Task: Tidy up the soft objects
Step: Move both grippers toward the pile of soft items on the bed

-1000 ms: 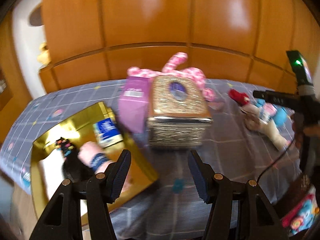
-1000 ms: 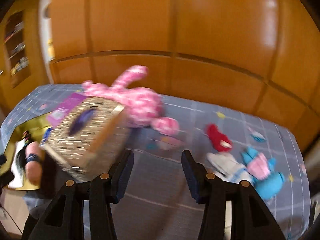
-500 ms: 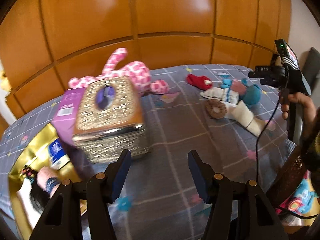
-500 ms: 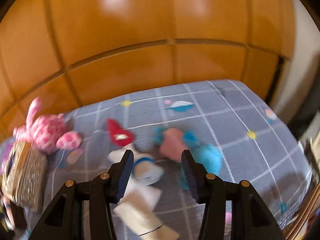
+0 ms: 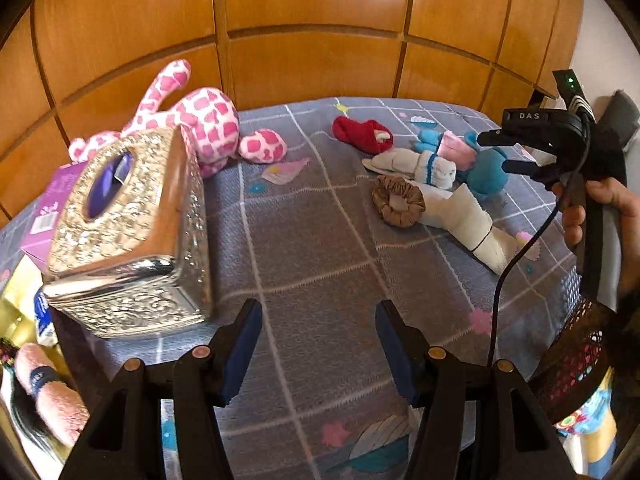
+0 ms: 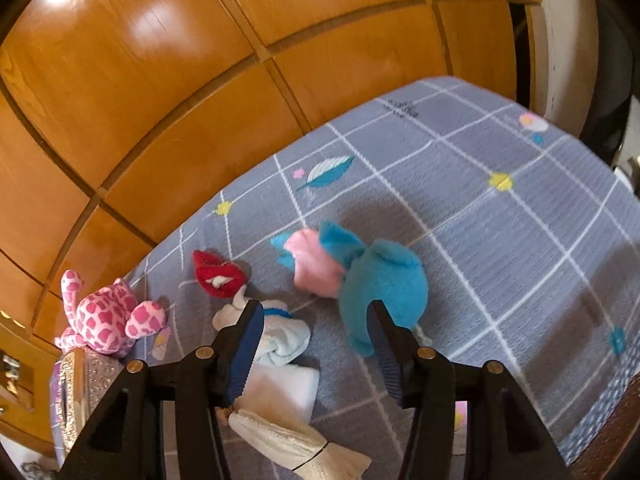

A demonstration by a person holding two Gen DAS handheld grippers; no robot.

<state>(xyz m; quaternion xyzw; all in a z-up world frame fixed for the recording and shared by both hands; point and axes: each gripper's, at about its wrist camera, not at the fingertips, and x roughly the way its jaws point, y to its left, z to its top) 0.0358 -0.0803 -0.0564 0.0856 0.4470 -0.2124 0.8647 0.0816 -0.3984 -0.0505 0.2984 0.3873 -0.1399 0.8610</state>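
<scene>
The right gripper (image 6: 314, 342), its jaws just opened wider with nothing held, is best lowered straight over the blue sock (image 6: 382, 288) lying on the grey cloth (image 6: 500, 248), while the left gripper (image 5: 318, 346) is kept open and empty.

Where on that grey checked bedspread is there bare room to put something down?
The widest bare stretch of the bedspread runs down the middle, between the silver box and the brown scrunchie. A second lies to the right of the blue plush. It is crowded around the red sock, white socks and pink spotted plush.
</scene>
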